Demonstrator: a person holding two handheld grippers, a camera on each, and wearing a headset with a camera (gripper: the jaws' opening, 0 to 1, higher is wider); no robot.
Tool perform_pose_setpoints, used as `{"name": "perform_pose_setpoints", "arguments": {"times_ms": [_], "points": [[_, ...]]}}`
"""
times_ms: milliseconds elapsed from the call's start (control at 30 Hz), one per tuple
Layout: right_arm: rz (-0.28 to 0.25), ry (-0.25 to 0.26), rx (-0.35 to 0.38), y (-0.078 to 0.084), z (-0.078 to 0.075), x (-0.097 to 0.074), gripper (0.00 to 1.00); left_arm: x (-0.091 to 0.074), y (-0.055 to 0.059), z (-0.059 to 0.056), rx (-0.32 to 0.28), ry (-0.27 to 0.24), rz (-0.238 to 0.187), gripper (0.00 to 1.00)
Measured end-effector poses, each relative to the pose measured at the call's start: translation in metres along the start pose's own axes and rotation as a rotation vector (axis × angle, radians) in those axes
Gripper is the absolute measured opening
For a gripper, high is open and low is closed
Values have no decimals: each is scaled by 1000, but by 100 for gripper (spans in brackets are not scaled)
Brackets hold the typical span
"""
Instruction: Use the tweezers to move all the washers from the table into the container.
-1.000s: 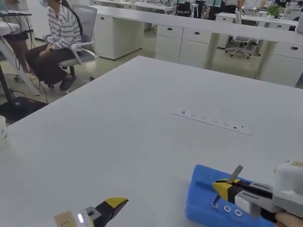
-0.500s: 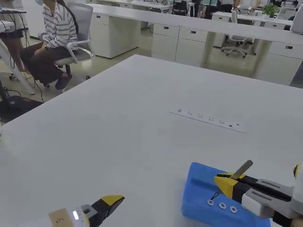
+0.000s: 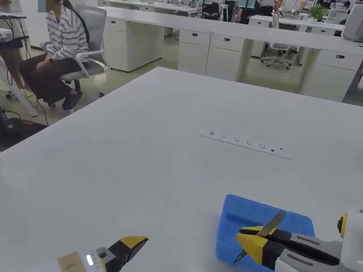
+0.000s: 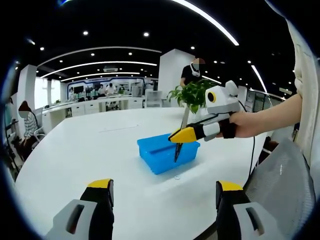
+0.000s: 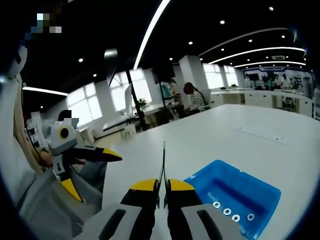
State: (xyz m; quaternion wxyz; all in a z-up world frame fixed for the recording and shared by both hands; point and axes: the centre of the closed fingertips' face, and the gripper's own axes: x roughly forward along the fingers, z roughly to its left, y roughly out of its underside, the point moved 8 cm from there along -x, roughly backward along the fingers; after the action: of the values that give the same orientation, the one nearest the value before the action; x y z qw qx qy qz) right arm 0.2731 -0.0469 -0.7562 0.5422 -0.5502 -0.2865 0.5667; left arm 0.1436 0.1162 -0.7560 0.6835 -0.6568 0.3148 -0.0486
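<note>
So, there's a big white tabletop (image 3: 142, 170) with a blue container (image 3: 249, 211) sitting on it. The right gripper (image 5: 161, 186) is clamped on the tweezers (image 5: 163, 160), jaws pinched tight around them. It hangs over the container's near side with the tweezer tips angled down at it; can't tell if they touch anything. The left gripper (image 4: 164, 185) is off to the side, well apart from the container, jaws spread wide with nothing in them. Four washers (image 5: 226, 211) lie in a row on the container floor. The left gripper view also has a tiny speck (image 4: 176, 177) on the tabletop just beside the container, too small to make out.
</note>
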Motion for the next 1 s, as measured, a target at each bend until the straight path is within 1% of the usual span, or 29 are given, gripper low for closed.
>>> {"name": "perform_pose_setpoints", "arguments": {"times_ms": [167,200,233,433,533,567,733,967,1000], "points": [[49,15,-4,11,-4,3,4,0,0,0,0,3,0,86],[66,33,-14,14,-5,3,4,0,0,0,-1,4,1,85],[72,44,-18,16,-6,3,4,0,1,0,-1,5,3,86],[103,53,-3,27,-5,9,4,1,1,0,-1,8,5,85],[127,81,-11,34,-8,10,4,1,1,0,0,9,6,85],[131,90,-5,35,-9,11,4,1,1,0,-1,9,5,85],[128,105,8,38,-11,11,4,1,1,0,-2,10,2,85],[128,102,19,42,-8,12,4,1,3,1,-25,8,16,83],[120,100,21,42,-8,13,4,1,3,1,-25,5,17,83]]}}
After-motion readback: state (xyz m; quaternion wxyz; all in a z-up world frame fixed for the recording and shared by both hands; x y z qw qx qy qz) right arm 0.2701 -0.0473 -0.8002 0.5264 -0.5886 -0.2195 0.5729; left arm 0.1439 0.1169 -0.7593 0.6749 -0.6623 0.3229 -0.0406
